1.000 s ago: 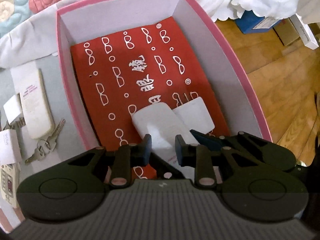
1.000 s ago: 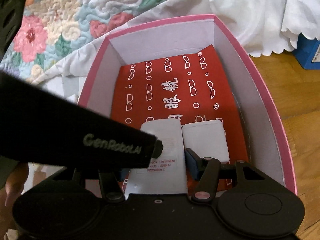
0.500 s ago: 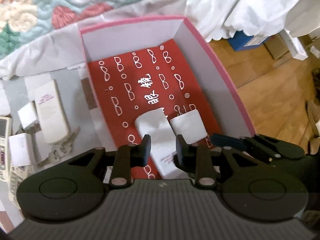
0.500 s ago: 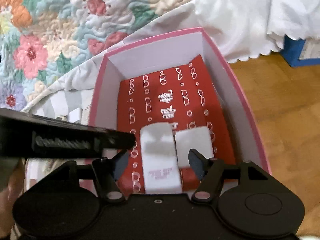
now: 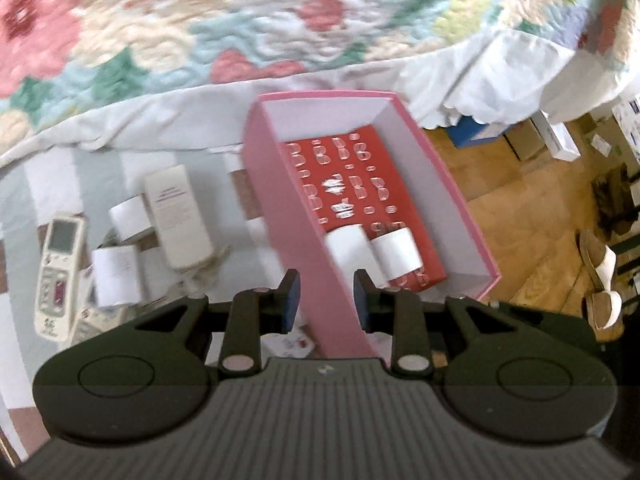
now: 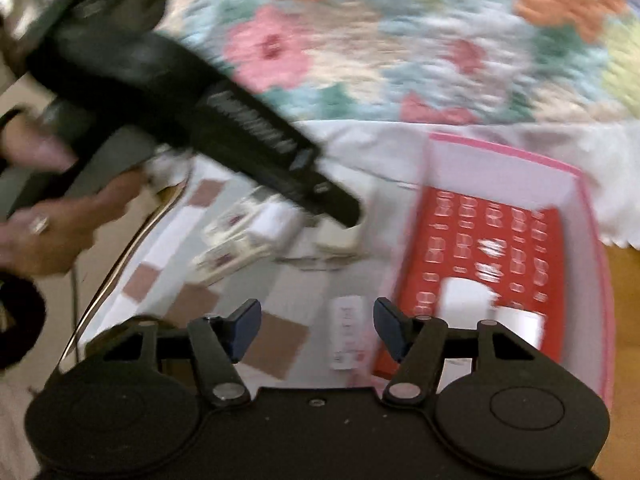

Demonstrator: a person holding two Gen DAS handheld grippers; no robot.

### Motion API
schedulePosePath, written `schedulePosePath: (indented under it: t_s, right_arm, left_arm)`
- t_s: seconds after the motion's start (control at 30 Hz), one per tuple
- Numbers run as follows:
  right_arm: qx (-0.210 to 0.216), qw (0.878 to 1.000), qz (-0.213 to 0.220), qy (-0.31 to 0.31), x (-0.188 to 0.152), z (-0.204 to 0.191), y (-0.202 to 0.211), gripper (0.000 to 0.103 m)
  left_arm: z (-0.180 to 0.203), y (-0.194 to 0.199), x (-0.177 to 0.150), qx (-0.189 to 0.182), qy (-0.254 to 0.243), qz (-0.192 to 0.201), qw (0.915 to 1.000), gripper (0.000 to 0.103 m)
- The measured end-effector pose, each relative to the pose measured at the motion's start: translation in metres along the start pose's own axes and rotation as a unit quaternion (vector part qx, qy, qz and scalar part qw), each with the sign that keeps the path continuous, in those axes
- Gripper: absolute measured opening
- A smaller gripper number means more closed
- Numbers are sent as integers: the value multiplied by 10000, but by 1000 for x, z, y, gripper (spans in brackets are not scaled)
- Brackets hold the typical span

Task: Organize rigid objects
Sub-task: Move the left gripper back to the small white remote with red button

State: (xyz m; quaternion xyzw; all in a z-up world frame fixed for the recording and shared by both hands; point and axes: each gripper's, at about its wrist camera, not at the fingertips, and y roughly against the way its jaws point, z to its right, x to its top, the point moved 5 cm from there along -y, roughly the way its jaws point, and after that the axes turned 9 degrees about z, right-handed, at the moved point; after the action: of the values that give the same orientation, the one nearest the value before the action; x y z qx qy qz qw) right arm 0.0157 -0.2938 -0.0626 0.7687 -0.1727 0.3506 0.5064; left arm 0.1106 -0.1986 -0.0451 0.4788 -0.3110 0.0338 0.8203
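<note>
A pink box [image 5: 280, 216] holds a red patterned case [image 5: 360, 184] with two white blocks [image 5: 348, 248] [image 5: 396, 254] lying on it. My left gripper [image 5: 325, 300] hangs high above the box's left wall, open by a narrow gap with nothing in it. My right gripper [image 6: 316, 322] is over the table left of the pink box [image 6: 592, 240]; its jaws are closing with nothing between them. A small white card [image 6: 347, 332] lies on the table below it. On the table lie a white remote [image 5: 178, 216], a screen remote [image 5: 58, 272] and small white boxes [image 5: 114, 276].
A flowered quilt [image 5: 240, 20] with a white skirt lies behind the table. Wood floor [image 5: 520, 220] with cartons [image 5: 552, 140] and slippers [image 5: 600, 280] is to the right. In the right wrist view a hand [image 6: 48, 224] holds the left gripper's black body [image 6: 200, 112].
Both grippers have risen and drawn back out of the pink box, and the right one has swung left over the table. The two white blocks stay in the box. The right jaws stand wider.
</note>
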Motion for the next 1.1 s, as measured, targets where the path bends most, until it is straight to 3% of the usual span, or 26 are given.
schedulePosePath:
  t_s: [0.13, 0.23, 0.3, 0.37, 0.43, 0.63, 0.87, 1.1]
  right_arm:
    - [145, 9993, -276, 229, -15, -32, -21, 60]
    - [-144, 9976, -616, 271, -30, -42, -40, 52]
    - [-315, 9952, -834, -392, -42, -35, -52, 52]
    - [-399, 9868, -906, -1278, -56, -24, -61, 52]
    - [-625, 9780, -943, -1752, -70, -20, -65, 52]
    - [-1158, 9590, -445, -2549, -84, -7, -76, 52]
    - [-1594, 9444, -174, -2871, -90, 3, -85, 52]
    - [-1910, 9394, -40, -2846, -98, 7, -97, 51]
  left_arm:
    - [-28, -7, -15, -207, 354, -160, 9990, 28]
    - [-41, -20, -28, -210, 397, -299, 9985, 28]
    - [-47, -32, -35, -203, 365, -396, 9983, 28]
    - [-53, -45, -40, -152, 336, -483, 9982, 28]
    - [-60, -59, -44, -105, 308, -580, 9978, 28]
    - [-71, -90, -52, -69, 233, -653, 9976, 28]
    - [-74, -113, -50, 131, -47, -479, 9988, 28]
    - [-68, -127, -55, -23, -71, -491, 9988, 28]
